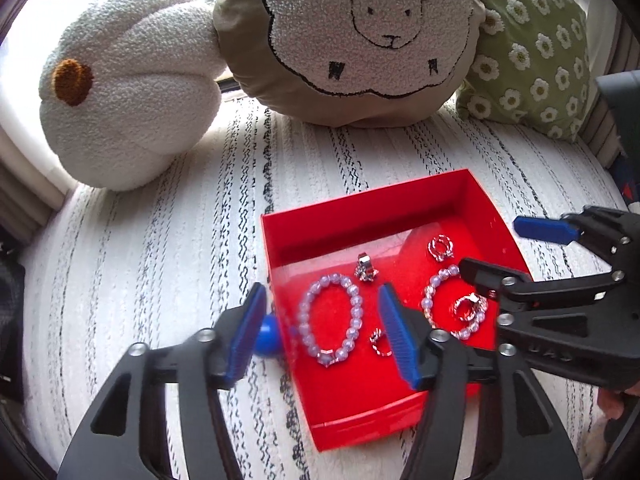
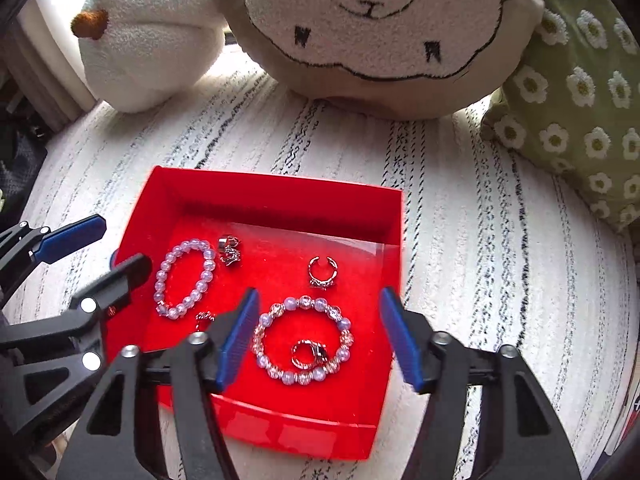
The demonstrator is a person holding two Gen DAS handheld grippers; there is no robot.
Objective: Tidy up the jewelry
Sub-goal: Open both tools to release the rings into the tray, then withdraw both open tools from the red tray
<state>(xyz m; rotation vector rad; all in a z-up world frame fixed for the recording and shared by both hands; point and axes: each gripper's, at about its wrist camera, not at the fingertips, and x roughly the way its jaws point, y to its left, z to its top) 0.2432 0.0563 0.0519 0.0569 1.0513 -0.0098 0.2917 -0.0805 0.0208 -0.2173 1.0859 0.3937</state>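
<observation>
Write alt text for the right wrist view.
The open right gripper hovers over a red tray holding two beaded bracelets and several silver rings; the left gripper reaches in from the left, with pillows behind.

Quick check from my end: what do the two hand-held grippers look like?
Both match. The left hand-held gripper and right hand-held gripper have matte black linkage arms with cut-out slots and silver pivot screws. Each finger carries a flat, blue ribbed pad. No cables visible.
</observation>
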